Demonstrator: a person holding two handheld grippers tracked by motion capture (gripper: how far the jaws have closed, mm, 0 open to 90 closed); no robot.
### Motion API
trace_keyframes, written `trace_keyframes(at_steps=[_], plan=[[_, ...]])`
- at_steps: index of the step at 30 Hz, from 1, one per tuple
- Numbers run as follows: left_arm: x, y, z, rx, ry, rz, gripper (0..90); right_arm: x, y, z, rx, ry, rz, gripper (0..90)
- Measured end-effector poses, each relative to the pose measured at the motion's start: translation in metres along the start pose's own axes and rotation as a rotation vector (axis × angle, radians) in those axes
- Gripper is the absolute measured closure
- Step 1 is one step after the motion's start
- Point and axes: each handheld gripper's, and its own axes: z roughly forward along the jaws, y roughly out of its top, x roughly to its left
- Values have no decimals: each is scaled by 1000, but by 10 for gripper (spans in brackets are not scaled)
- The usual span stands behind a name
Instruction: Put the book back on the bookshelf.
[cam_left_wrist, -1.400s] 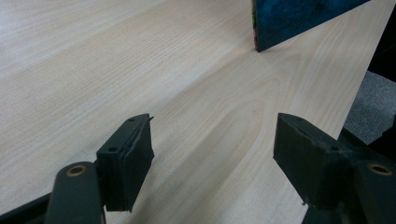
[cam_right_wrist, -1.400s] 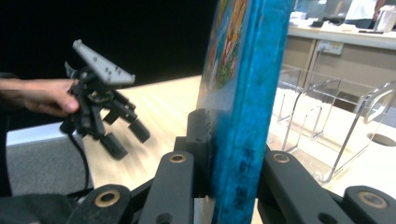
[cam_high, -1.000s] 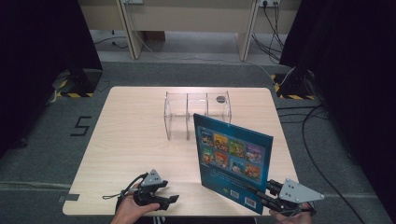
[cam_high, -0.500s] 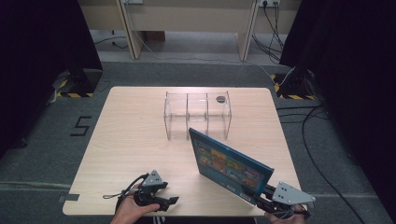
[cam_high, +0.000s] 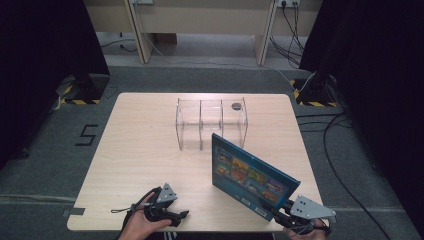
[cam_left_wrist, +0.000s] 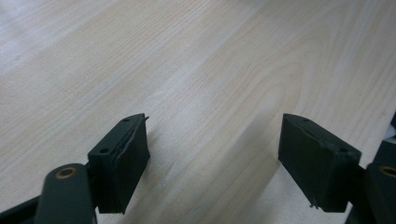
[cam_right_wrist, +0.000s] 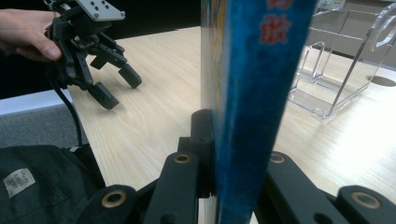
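A blue picture book (cam_high: 250, 175) stands slanted on its lower edge over the table's front right part. My right gripper (cam_high: 278, 210) is shut on its lower corner, and its jaws clamp both covers either side of the blue spine (cam_right_wrist: 247, 84). The left gripper (cam_high: 181, 215) rests low at the front edge in a person's hand. Its jaws have just been opening and stand apart (cam_left_wrist: 215, 120) over bare wood with nothing between them. The right gripper view shows that left gripper (cam_right_wrist: 114, 86) from the side.
A clear acrylic organizer (cam_high: 210, 122) with three compartments stands at the table's far middle, a dark round spot (cam_high: 236, 106) by its right end. It also rises behind the book (cam_right_wrist: 336, 65). The light wooden table (cam_high: 140, 150) is ringed by grey floor and cables.
The book has tipped from nearly upright to a lower slant, with the right gripper shifting slightly under it. The left gripper's jaws stand wider apart, and its hand has stayed put.
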Motion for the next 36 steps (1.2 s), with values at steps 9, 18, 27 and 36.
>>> trace_keyframes(at_steps=[9, 18, 27, 36], plan=[[-1, -1, 2, -1, 10, 13, 141, -1, 0, 1, -8, -12, 14, 815], [-1, -1, 2, -3, 10, 12, 140, -1, 4, 2, -29, -39, 4, 790], [-1, -1, 3, -4, 11, 12, 138, -2, 13, 10, -75, -82, -48, 761], [-2, -1, 3, -3, 6, 15, 139, 3, 18, 15, -63, -126, -106, 744]])
